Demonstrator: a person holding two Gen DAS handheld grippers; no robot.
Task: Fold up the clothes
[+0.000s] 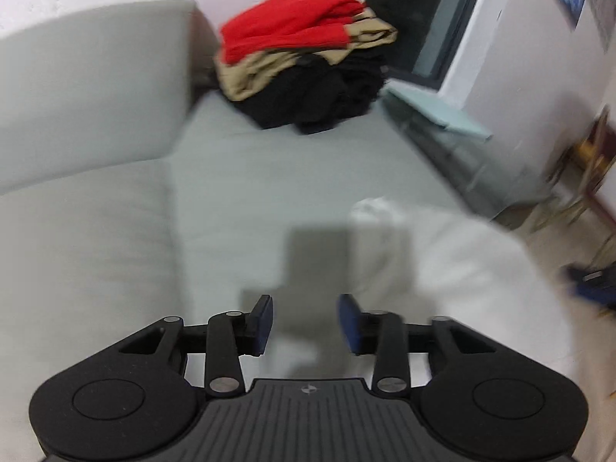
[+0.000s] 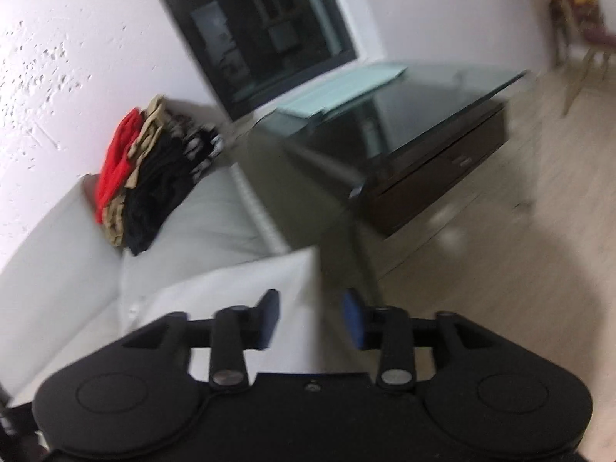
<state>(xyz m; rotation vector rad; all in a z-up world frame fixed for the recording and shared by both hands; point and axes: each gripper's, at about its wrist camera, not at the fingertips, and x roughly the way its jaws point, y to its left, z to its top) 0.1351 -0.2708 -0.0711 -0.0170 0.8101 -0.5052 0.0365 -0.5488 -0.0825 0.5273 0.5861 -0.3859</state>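
White garment [image 1: 442, 269] lies on sofa [image 1: 96, 231] just ahead-right of left gripper [image 1: 305, 323], jaws apart, empty

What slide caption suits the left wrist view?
Open left gripper above a grey sofa, white garment alongside, stacked clothes beyond.

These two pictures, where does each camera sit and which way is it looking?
Left wrist view: mounted behind the left gripper, looking down over the grey sofa at a white garment; open jaws show.
Right wrist view: mounted behind the right gripper, looking past the sofa's edge toward a glass-topped table; open jaws show.
Shared: the pile of clothes, sofa, table.
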